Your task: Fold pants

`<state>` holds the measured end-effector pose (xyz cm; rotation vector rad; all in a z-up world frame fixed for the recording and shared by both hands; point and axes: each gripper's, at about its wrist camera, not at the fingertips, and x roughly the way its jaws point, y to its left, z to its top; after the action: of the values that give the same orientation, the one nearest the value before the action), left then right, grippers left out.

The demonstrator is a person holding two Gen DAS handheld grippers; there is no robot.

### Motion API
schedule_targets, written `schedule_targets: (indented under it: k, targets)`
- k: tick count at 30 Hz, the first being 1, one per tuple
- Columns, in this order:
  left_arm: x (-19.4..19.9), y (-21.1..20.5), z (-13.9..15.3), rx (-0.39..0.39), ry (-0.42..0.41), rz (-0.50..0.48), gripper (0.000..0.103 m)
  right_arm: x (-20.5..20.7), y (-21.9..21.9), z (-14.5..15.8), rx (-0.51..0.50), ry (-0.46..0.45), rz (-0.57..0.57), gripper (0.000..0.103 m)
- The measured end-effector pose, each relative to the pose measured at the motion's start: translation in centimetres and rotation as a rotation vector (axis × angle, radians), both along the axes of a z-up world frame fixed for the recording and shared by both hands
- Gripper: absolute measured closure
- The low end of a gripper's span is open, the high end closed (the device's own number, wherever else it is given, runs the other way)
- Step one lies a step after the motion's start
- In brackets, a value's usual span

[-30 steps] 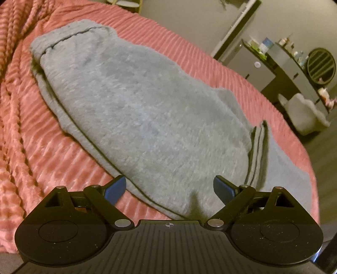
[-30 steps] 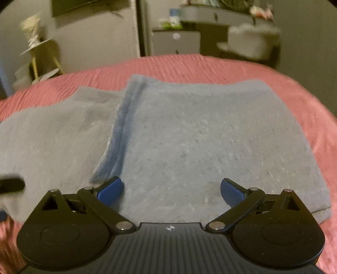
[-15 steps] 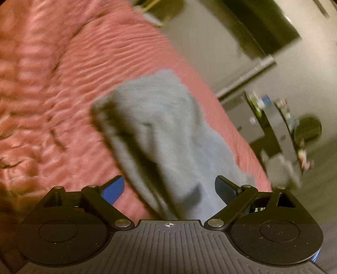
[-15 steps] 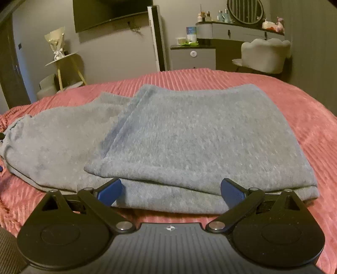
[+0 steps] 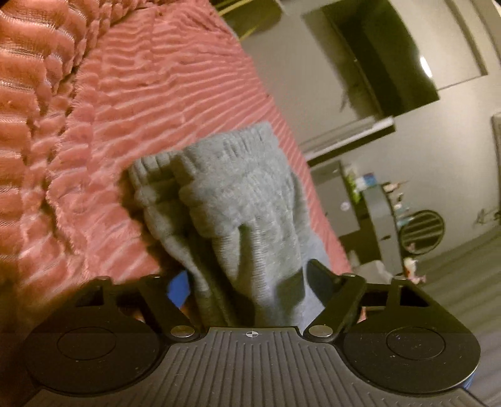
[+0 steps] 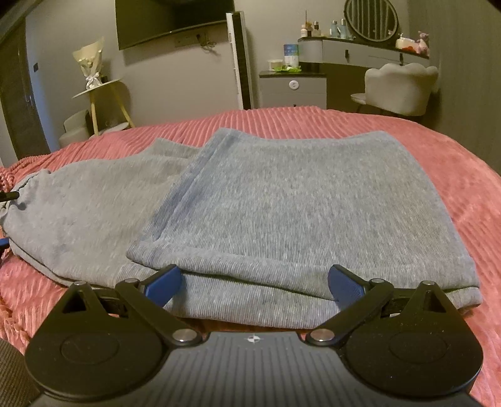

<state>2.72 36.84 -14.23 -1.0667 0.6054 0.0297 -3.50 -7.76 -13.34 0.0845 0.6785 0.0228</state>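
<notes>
Grey knit pants (image 6: 281, 200) lie on a pink ribbed bedspread (image 6: 438, 150), with the legs folded over the upper part. My right gripper (image 6: 253, 283) is open at the near edge of the folded layers, its blue fingertips (image 6: 162, 283) touching the cloth edge. In the left wrist view the gathered waistband end of the pants (image 5: 231, 200) runs between the fingers of my left gripper (image 5: 247, 281), which stands open around the cloth. The left gripper's tip shows at the far left edge of the right wrist view (image 6: 7, 196).
The bedspread (image 5: 109, 109) bunches into folds on the left. Beyond the bed stand a dresser with a round mirror (image 6: 369, 22), a pale chair (image 6: 400, 87), a small side table (image 6: 100, 90) and a wall-mounted television (image 6: 175, 22).
My left gripper has swung to the waistband end and closed in so the cloth lies between its fingers. My right gripper has backed off and dropped to the near fold edge.
</notes>
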Motion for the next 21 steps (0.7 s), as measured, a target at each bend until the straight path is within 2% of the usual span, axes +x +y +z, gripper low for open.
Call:
schedule_targets:
  k: [1, 3, 5, 6, 7, 8, 11, 15, 18, 21]
  targets:
    - [0.2, -0.1, -0.2, 0.017, 0.004, -0.008, 0.038, 0.0, -0.1, 0.0, 0.006, -0.001, -0.002, 0.003]
    - [1.3, -0.3, -0.8, 0.037, 0.034, -0.015, 0.040, 0.1, -0.1, 0.0, 0.017, -0.001, -0.008, 0.003]
    - [1.8, -0.2, -1.0, 0.017, 0.032, 0.007, 0.040, 0.2, -0.1, 0.1, 0.022, 0.000, -0.014, 0.003]
    - [1.9, -0.2, -0.7, 0.012, 0.033, 0.009, 0.049, 0.2, -0.1, 0.1, 0.022, 0.001, -0.014, 0.003]
    - [2.0, -0.3, -0.3, 0.029, 0.021, -0.004, 0.072, 0.2, -0.1, 0.2, 0.022, 0.002, -0.015, 0.003]
    - [2.0, -0.5, 0.2, 0.051, 0.016, -0.010, 0.075, 0.2, -0.2, 0.3, 0.027, 0.001, -0.017, 0.003]
    - [1.4, -1.7, 2.7, 0.123, -0.019, -0.023, 0.079, 0.0, -0.8, 1.0, 0.067, -0.016, -0.041, 0.003]
    - [1.4, -5.5, 8.2, 0.276, -0.095, -0.081, 0.080, -0.7, -2.9, 2.8, 0.146, -0.083, -0.110, 0.003]
    - [1.6, -11.0, 13.4, 0.423, -0.220, -0.198, 0.080, -1.7, -5.0, 4.5, 0.200, -0.144, -0.188, 0.003]
    - [2.1, -18.0, 17.5, 0.502, -0.340, -0.320, 0.080, -3.4, -7.3, 6.4, 0.242, -0.243, -0.248, 0.003]
